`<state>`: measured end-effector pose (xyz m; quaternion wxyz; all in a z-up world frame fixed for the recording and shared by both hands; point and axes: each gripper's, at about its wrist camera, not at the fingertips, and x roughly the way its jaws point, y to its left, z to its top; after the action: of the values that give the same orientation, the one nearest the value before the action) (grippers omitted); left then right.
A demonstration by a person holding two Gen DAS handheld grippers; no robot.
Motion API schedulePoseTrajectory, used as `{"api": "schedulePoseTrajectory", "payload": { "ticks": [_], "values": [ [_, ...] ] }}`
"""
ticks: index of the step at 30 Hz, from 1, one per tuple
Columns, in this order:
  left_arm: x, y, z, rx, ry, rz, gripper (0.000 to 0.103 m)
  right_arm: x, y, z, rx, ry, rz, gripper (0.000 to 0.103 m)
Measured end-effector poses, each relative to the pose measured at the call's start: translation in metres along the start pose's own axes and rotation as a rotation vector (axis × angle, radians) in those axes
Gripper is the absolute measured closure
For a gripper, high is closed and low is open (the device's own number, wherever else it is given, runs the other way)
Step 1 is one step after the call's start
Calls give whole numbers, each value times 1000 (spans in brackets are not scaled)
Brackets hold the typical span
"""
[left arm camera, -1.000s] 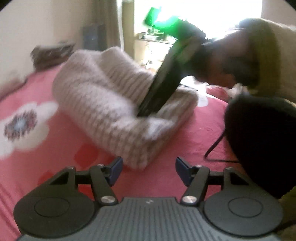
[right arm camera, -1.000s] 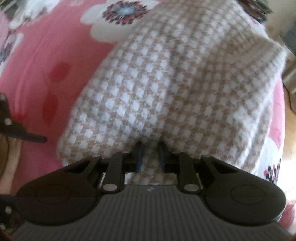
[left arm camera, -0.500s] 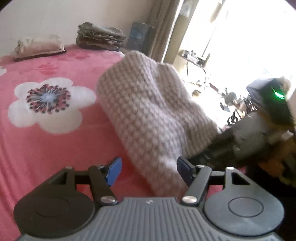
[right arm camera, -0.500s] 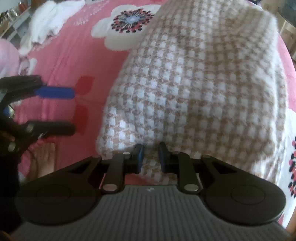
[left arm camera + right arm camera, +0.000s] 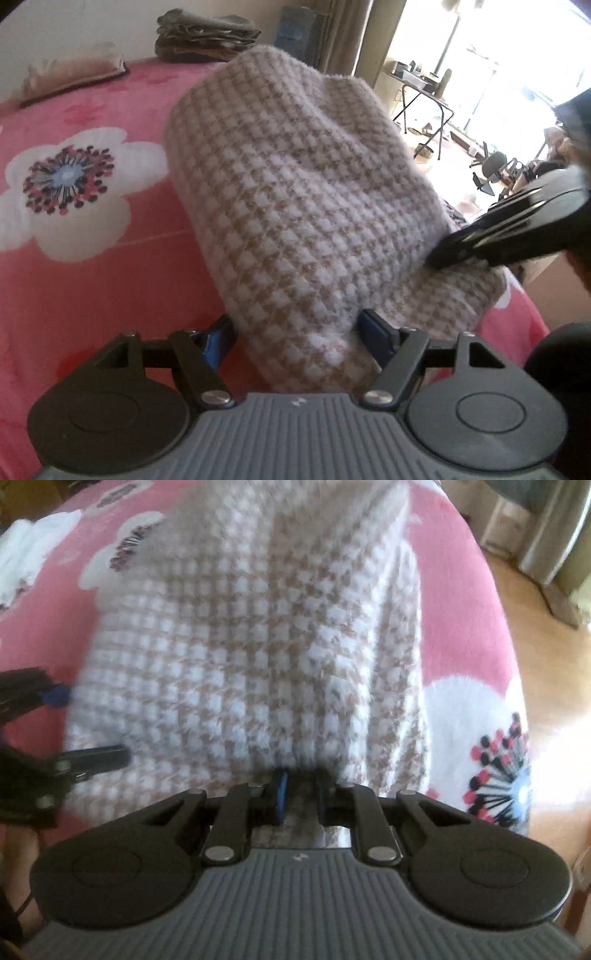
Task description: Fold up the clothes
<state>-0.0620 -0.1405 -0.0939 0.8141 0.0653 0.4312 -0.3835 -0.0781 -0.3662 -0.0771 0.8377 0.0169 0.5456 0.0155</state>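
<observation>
Daylight floods in from the window [image 5: 517, 55], which is blown out to white in the left view. The sweater [image 5: 295, 206] there is fairly sharp. In the right view, motion blur smears the sweater's checks on the left side, and glare washes out the floor [image 5: 554, 738]. Fisheye bending curves both views' edges, with dark corners.

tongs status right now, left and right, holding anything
Left tongs: jaws opening, wide either side of the folded houndstooth sweater, pads not pressing it.
Right tongs: shut on the sweater's edge.
</observation>
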Motion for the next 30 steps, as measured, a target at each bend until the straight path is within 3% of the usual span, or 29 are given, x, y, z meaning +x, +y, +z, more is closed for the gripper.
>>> {"api": "schedulePoseTrajectory", "payload": {
  "ticks": [2, 6, 9, 10, 12, 14, 17, 20, 21, 24, 27, 30],
  "values": [
    [0, -3, 0, 3, 4, 9, 29, -20, -14, -3, 58, -58, 32, 90],
    [3, -8, 3, 16, 10, 31, 28, -48, -70, -14, 251, -195, 88, 76],
    [6, -10, 6, 20, 18, 43, 27, -49, -98, -14, 368, -238, 199, 72],
    [7, -11, 7, 25, 19, 48, 26, -45, -96, -11, 374, -245, 231, 71],
    [9, -14, 8, 38, 21, 58, 25, -36, -92, -4, 379, -259, 291, 57],
    [11, -17, 8, 47, 23, 69, 23, -26, -89, 8, 351, -257, 305, 49],
    [14, -22, 7, 64, 20, 83, 21, -3, -81, 20, 330, -218, 330, 45],
    [15, -23, 7, 62, 14, 87, 20, 8, -68, 18, 330, -212, 302, 47],
    [15, -24, 8, 65, 14, 90, 20, 3, -64, 15, 325, -231, 291, 65],
    [11, -28, 11, 70, 4, 84, 20, -16, -57, 11, 316, -276, 274, 86],
    [9, -36, 15, 89, -2, 82, 19, -37, -55, 10, 275, -306, 241, 87],
    [13, -51, 13, 150, -5, 121, 17, -28, -60, 9, 254, -278, 211, 87]
  ]
}}
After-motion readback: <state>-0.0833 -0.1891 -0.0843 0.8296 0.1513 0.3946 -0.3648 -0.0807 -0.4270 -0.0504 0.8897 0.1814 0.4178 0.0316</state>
